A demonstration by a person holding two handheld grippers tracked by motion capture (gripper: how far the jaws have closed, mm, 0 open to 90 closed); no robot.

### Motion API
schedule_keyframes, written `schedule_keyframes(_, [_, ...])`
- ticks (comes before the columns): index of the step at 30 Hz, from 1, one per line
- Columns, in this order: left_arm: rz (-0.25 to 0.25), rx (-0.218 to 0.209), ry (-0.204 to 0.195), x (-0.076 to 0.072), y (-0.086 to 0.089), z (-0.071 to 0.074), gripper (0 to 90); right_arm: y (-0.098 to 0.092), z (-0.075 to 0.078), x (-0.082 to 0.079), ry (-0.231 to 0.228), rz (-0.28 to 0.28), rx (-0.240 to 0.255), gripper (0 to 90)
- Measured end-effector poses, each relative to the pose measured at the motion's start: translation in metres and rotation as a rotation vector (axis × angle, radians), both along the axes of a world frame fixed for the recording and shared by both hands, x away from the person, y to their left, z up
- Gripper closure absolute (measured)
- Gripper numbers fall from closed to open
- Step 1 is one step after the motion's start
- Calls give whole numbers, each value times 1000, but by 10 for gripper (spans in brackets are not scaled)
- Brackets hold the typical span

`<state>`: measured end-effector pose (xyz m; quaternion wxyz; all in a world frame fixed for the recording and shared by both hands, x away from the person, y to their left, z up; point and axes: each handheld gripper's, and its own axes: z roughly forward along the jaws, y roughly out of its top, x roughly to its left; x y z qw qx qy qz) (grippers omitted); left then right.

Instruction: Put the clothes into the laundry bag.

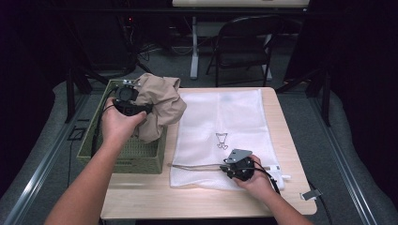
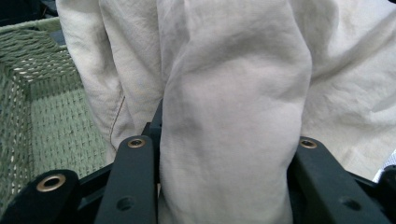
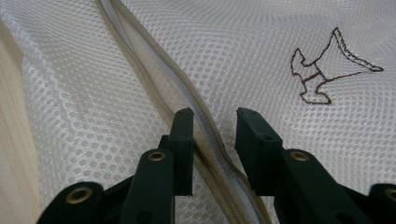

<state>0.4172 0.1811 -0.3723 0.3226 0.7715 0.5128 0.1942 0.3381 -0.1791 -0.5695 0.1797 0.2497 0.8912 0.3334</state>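
Observation:
A beige garment hangs bunched over the green woven basket at the table's left. My left gripper is shut on a thick fold of this garment, which bulges up between its two jaws. A white mesh laundry bag lies flat on the table with a small brown drawing on it. My right gripper rests at the bag's near edge. In the right gripper view its jaws stand on either side of the beige zipper, and a dark gap shows at the right pad.
The basket shows its woven inner wall and floor to the left of the garment. The wooden table has bare room along its front edge. A folding chair and a desk leg stand beyond the table's far side.

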Motion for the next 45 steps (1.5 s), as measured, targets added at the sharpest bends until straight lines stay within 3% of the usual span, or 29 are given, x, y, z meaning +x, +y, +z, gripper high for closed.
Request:
schedule_keyframes(11, [-44,8,-3,-5,-10,1,600,-2,1,1,1,12,3,858])
schedule_keyframes(29, [-60,6,1,-6,-16,0,600,-3,13,5,32,32,24,882])
schedule_keyframes(36, [-70,-6,4,-9,-16,2,600,0,28,9,3,49,0,884])
schedule_keyframes(45, [-77,-3,6,-14,-14,3,599,4,49,11,-64,79,-76,884])
